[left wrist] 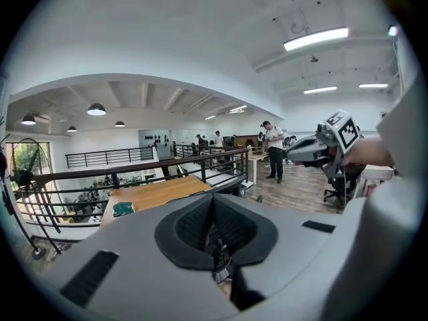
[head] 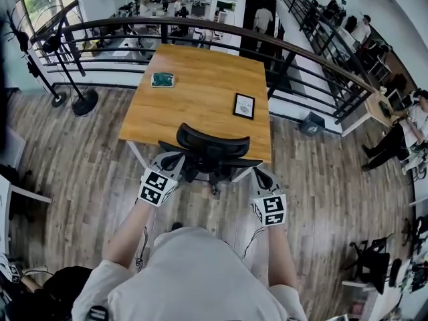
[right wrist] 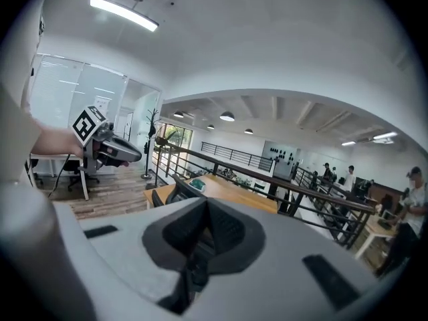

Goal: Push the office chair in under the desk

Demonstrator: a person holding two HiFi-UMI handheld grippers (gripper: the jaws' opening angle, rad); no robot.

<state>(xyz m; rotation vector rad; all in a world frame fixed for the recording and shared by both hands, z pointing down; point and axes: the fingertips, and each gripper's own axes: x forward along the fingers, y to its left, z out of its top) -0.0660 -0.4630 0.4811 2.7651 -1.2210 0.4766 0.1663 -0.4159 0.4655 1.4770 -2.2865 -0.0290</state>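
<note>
The black office chair (head: 212, 146) stands at the near edge of the wooden desk (head: 200, 92), its mesh back toward me and its seat partly under the top. My left gripper (head: 168, 162) is by the chair's left armrest and my right gripper (head: 259, 176) by the right armrest; whether either touches the chair is hidden. In the left gripper view the black pads (left wrist: 194, 229) meet with nothing between them. The right gripper view shows its pads (right wrist: 231, 236) closed the same way, with the chair back (right wrist: 177, 191) ahead.
A green object (head: 162, 79) and a small framed card (head: 244, 105) lie on the desk. A dark metal railing (head: 200, 29) curves behind the desk. A stand with a round base (head: 83, 102) is at the left, a bin (head: 311, 124) at the right. People sit further right.
</note>
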